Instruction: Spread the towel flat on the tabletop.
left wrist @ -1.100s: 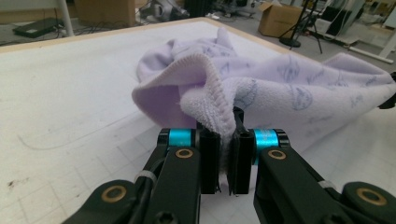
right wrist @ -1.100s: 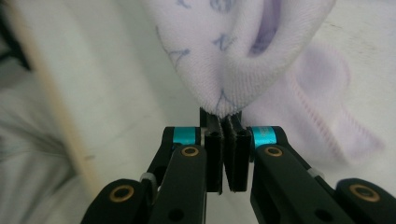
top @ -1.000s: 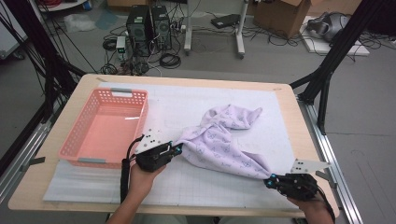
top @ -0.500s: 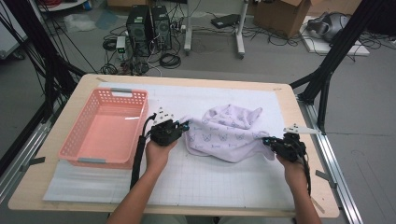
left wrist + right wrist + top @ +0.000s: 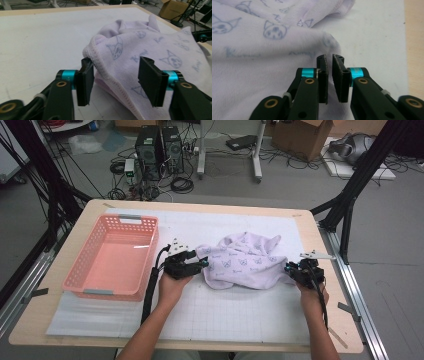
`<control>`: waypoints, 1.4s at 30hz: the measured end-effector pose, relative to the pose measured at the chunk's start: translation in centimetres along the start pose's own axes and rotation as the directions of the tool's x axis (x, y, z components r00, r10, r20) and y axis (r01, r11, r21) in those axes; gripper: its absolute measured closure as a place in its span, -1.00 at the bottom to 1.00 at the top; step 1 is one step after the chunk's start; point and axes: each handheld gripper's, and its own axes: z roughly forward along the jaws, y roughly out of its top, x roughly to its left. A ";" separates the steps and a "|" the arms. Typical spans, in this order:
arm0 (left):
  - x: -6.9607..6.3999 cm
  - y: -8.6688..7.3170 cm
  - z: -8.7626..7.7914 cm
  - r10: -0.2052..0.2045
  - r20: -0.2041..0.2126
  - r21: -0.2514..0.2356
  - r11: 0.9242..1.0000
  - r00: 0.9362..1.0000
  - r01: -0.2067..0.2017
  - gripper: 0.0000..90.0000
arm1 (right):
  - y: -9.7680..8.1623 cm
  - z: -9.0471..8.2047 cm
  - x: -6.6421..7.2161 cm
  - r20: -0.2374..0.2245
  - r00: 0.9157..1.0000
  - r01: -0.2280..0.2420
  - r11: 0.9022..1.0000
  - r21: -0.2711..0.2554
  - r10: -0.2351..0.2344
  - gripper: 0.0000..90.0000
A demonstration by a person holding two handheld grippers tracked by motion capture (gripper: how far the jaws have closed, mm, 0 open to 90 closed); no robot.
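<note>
On the worktop (image 5: 210, 330) the basket (image 5: 112, 257) lies left, the cloth (image 5: 245, 260) right of it, well apart.

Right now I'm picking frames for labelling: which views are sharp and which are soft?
High view: even light, slightly soft, towel print readable. Left gripper view: jaws and hem crisp, far table hazy. Right gripper view: jaws sharp, cloth beyond them smeared, print blurry.

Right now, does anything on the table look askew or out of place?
The lilac cloth lies bunched and unevenly folded on the white mat, its stitched edge curling beside the left tool. The pink basket sits straight. Nothing looks spilled or damaged.
</note>
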 end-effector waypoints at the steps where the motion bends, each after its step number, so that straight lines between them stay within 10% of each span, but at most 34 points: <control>1: -0.1 0.0 -0.5 0.016 0.000 -0.009 1.000 1.000 -0.016 0.00 | 0.0 -0.4 0.0 -0.002 1.000 0.008 1.000 -0.004 -0.008 0.71; 10: -1.7 -1.9 -2.6 0.073 0.100 0.024 0.997 0.992 -0.076 0.10 | -2.0 -3.9 0.9 -0.110 0.992 0.047 0.996 -0.071 -0.055 0.42; 21: -4.6 -3.5 0.0 0.104 0.203 0.138 0.981 0.974 -0.133 0.01 | -4.3 -4.6 1.3 -0.136 0.986 0.091 0.995 -0.049 -0.097 0.33; 24: -5.5 -3.5 1.0 0.128 0.196 0.186 0.969 0.972 -0.165 -0.04 | -4.3 -4.6 1.3 -0.148 0.985 0.083 0.995 -0.047 -0.089 0.33; 28: -6.7 -3.7 2.0 0.227 0.119 0.258 0.933 0.967 -0.251 0.14 | -4.4 -4.5 1.3 -0.148 0.985 0.084 0.995 -0.053 -0.091 0.32; 32: -6.5 -3.7 1.7 0.273 0.098 0.255 0.923 0.957 -0.290 0.81 | -4.5 -4.5 1.2 -0.150 0.985 0.079 0.996 -0.051 -0.086 0.32; 42: -4.0 -4.9 -4.2 0.179 0.187 0.196 0.957 0.966 -0.215 0.84 | -4.4 -4.4 1.4 -0.145 0.985 0.084 0.995 -0.056 -0.092 0.32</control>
